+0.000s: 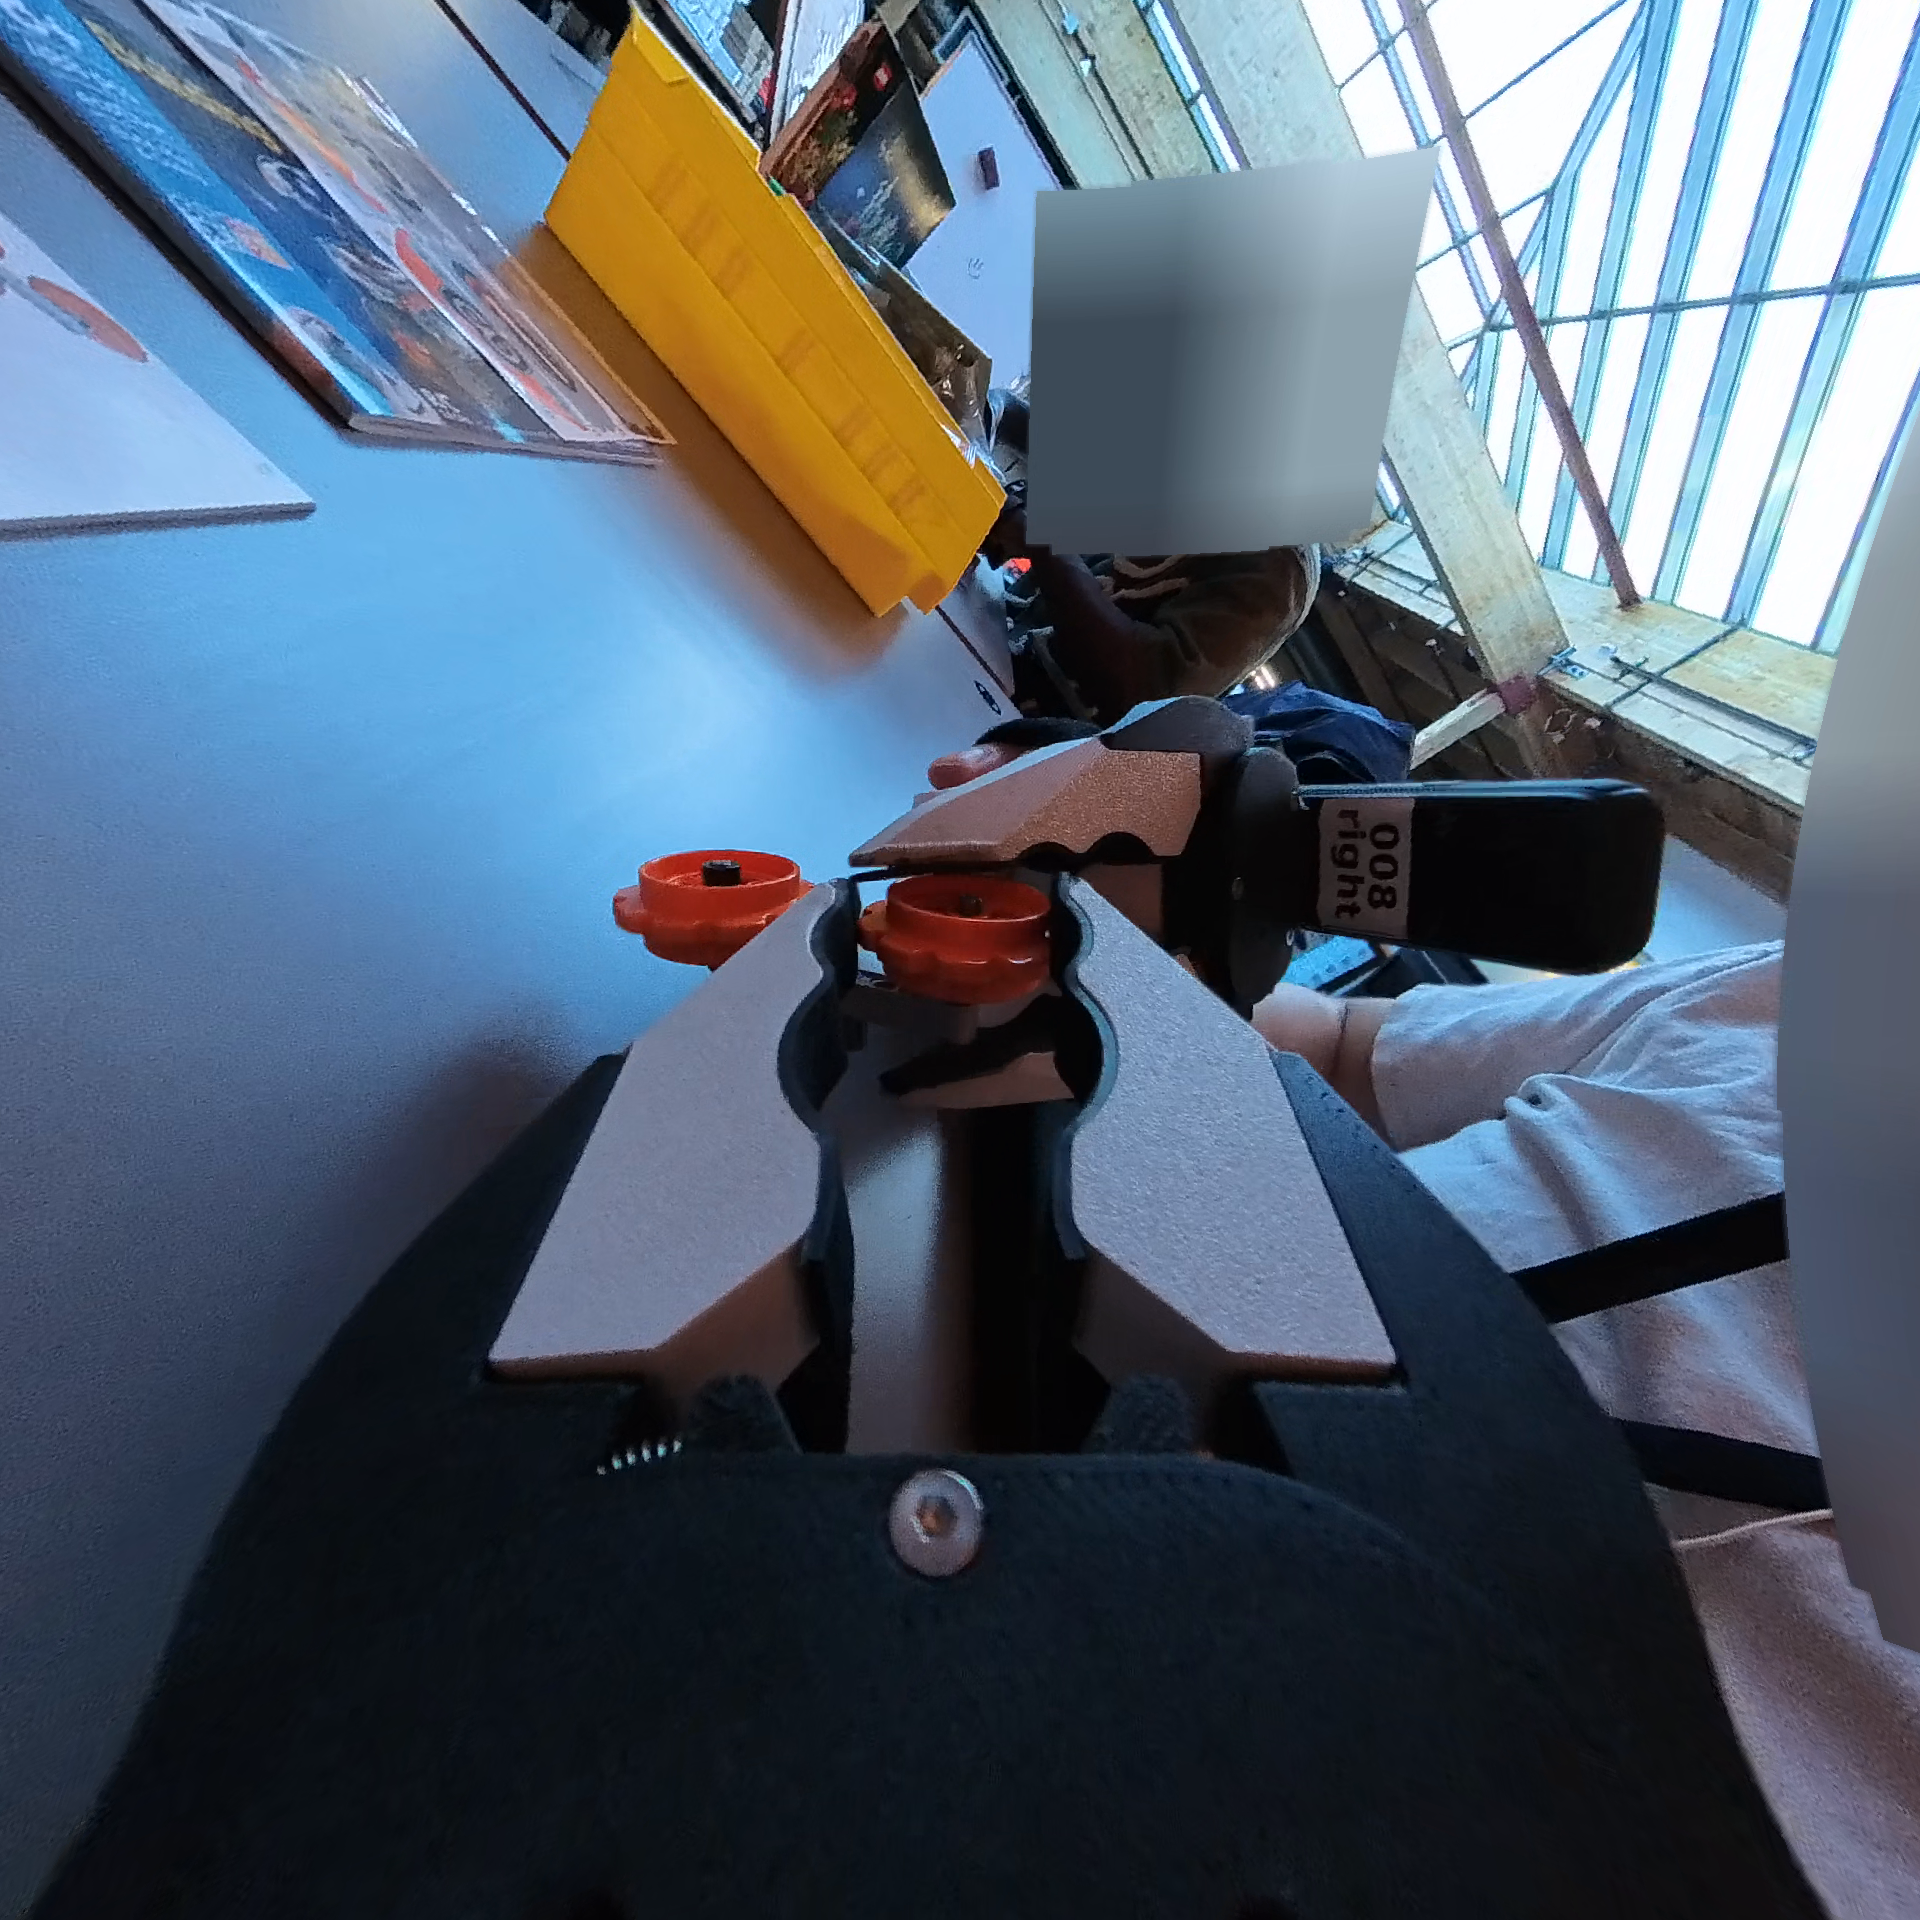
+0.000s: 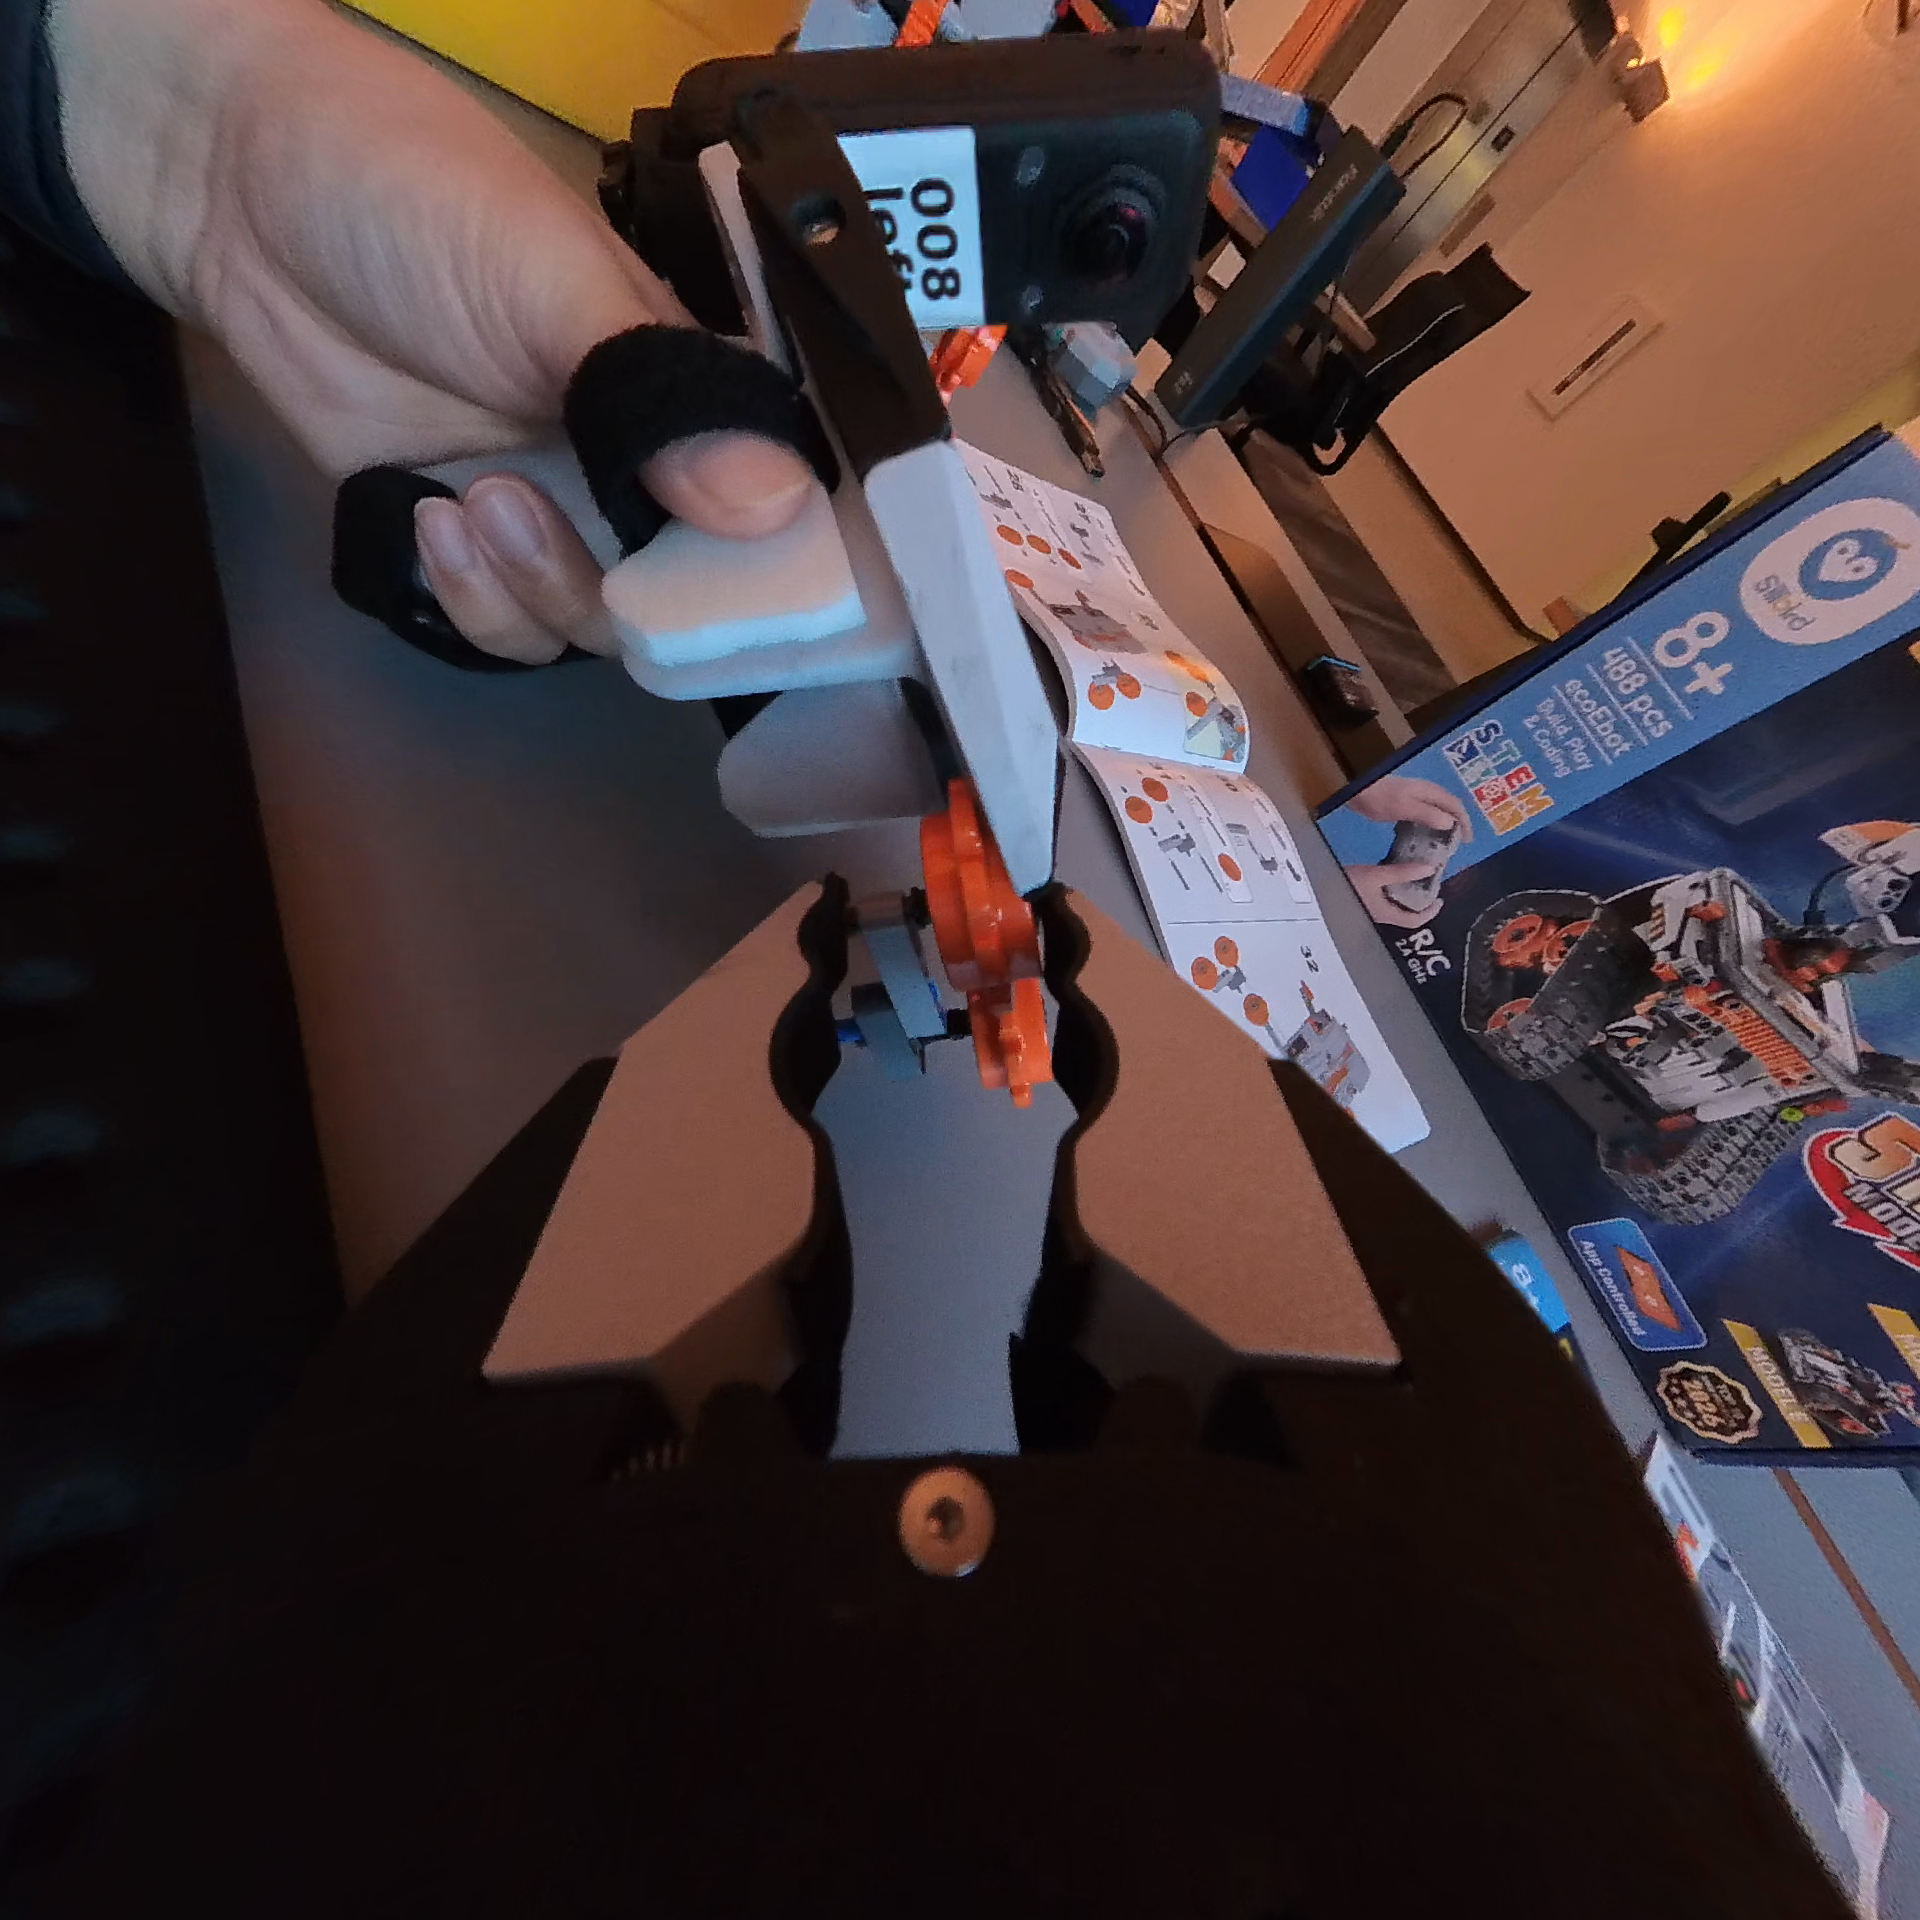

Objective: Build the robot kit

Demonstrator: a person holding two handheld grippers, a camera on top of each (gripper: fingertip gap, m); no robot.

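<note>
1. The left gripper [image 1: 951,925] pinches an orange toothed plastic wheel [image 1: 961,930]; a second orange wheel [image 1: 717,894] sticks out beside it.
2. The right gripper [image 2: 940,925] seems pressed onto the same small grey-and-orange assembly [image 2: 977,966], its grey link visible only here.
3. Behind the assembly lie an open instruction booklet [image 2: 1226,873], a blue toy box [image 2: 1683,935] and a yellow plastic bin [image 1: 769,312].

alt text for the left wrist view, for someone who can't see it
The left gripper is shut on a small assembly with an orange toothed wheel, while the right gripper meets the assembly from the side. A second orange wheel shows just left, a yellow bin behind on the grey table.
</note>
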